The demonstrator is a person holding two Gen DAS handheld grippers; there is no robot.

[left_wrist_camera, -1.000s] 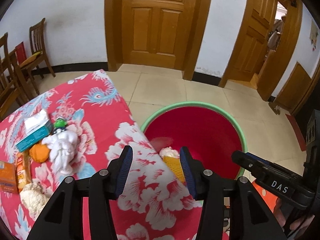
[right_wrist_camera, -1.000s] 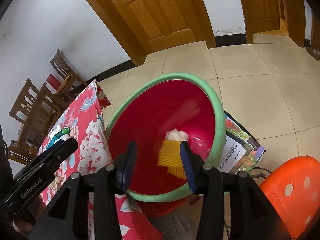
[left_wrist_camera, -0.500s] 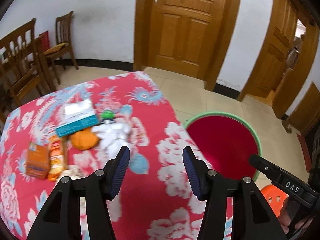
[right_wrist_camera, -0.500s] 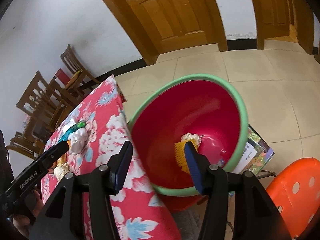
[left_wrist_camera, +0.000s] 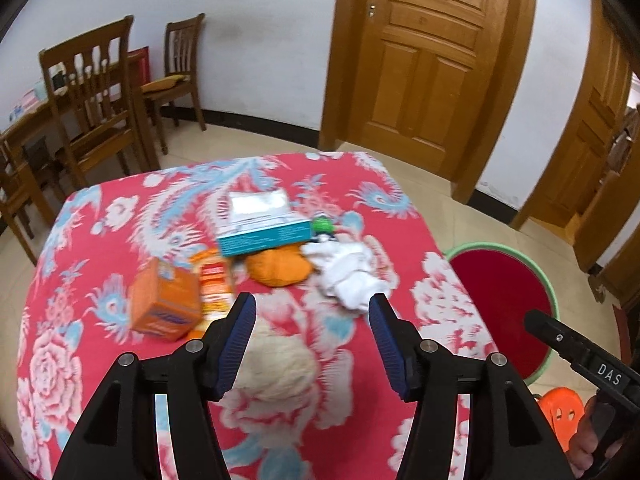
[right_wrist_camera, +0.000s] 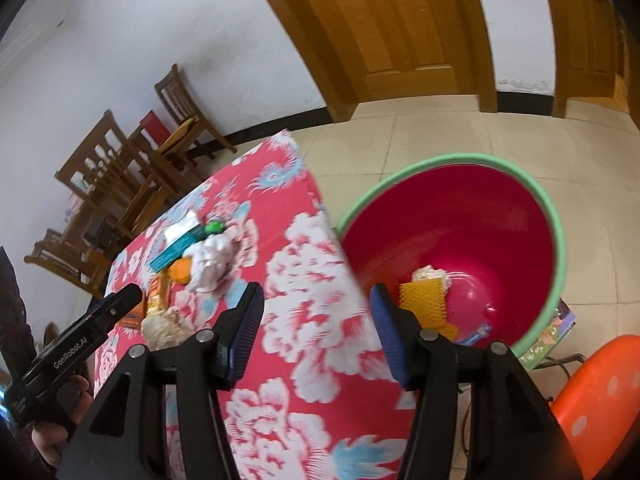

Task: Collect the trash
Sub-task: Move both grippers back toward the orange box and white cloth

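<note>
Hovering over the floral tablecloth (left_wrist_camera: 100,320): left gripper (left_wrist_camera: 312,338) jaws opening, empty; right gripper (right_wrist_camera: 316,330) agape, empty.

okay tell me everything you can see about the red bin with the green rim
The red bin is a round, plastic-looking tub with glossy red inside walls and a pale green rim. It stands upright on the tiled floor beside the floral-clothed table's corner, mouth open. At its bottom lie a yellow foam net, a crumpled whitish wad and a small blue-edged scrap. Printed paper pokes out beneath its far side. Neither claw touches it.
</note>
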